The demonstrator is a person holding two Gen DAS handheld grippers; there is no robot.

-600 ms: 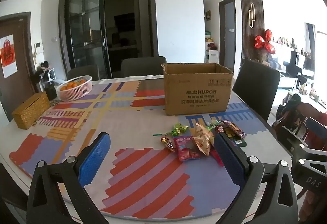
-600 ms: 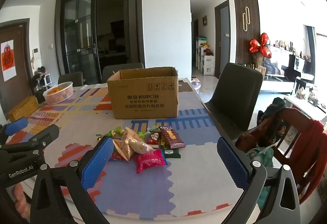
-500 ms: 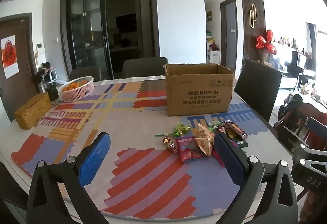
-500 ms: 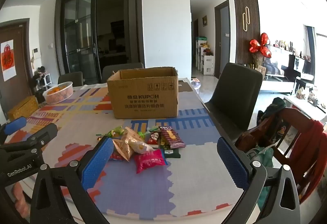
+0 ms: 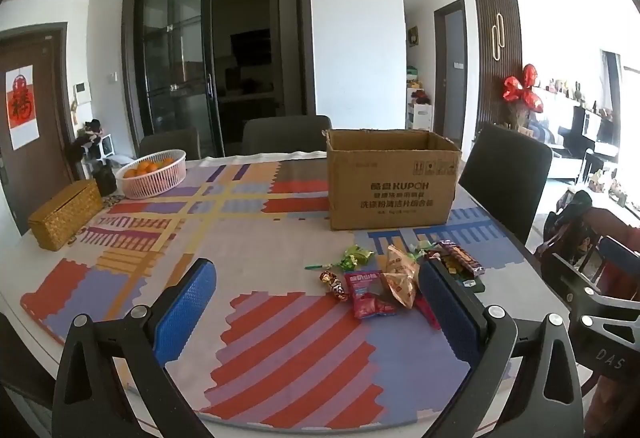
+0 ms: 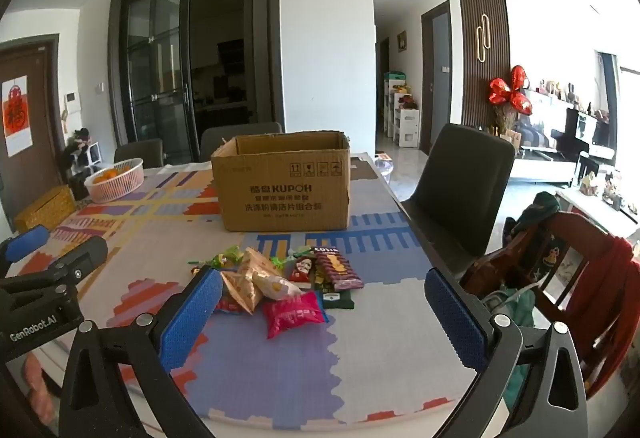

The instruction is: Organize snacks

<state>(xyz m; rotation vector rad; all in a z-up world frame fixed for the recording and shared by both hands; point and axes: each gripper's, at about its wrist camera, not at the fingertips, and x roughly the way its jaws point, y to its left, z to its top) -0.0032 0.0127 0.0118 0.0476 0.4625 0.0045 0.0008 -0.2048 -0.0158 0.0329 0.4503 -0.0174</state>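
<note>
A pile of snack packets (image 5: 392,278) lies on the patterned table mat, in front of an open cardboard box (image 5: 392,182). In the right wrist view the pile (image 6: 280,282) holds a pink packet (image 6: 294,312), tan packets and a dark bar, with the box (image 6: 284,184) behind. My left gripper (image 5: 316,302) is open and empty, above the mat, left of and nearer than the pile. My right gripper (image 6: 322,310) is open and empty, with the pink packet between its fingers' lines, still short of it. The left gripper's body (image 6: 44,290) shows at the left.
A white basket of oranges (image 5: 152,174) and a woven tissue box (image 5: 66,214) stand at the table's far left. Dark chairs (image 6: 460,190) ring the table. A red wooden chair with clothes (image 6: 568,278) stands at the right. The table's front edge (image 5: 320,426) is close.
Both views have shifted only slightly; the left gripper has drifted a little. Nothing was taken hold of or let go.
</note>
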